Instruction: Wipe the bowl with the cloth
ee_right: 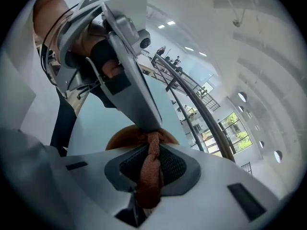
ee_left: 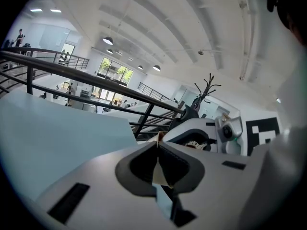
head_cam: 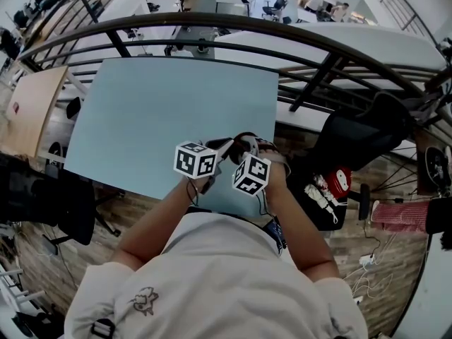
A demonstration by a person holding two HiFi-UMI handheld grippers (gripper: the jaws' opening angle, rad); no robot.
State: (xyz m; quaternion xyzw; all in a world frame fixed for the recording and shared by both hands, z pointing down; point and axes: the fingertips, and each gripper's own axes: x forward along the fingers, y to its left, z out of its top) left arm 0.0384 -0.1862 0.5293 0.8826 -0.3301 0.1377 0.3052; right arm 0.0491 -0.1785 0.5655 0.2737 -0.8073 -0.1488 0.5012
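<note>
Right gripper view: the cloth is pinched in the right gripper; the bowl is clamped by its rim in the left gripper over the table's near edge, apparently steadied for wiping.

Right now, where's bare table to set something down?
Bare: the pale blue rectangular table, from the black metal railing side to its left edge. Crowded: near right corner, where left tool grips the brown bowl and right tool the rust-brown cloth.

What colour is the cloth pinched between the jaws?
Rusty reddish-brown. The cloth shows best in the right gripper view.
</note>
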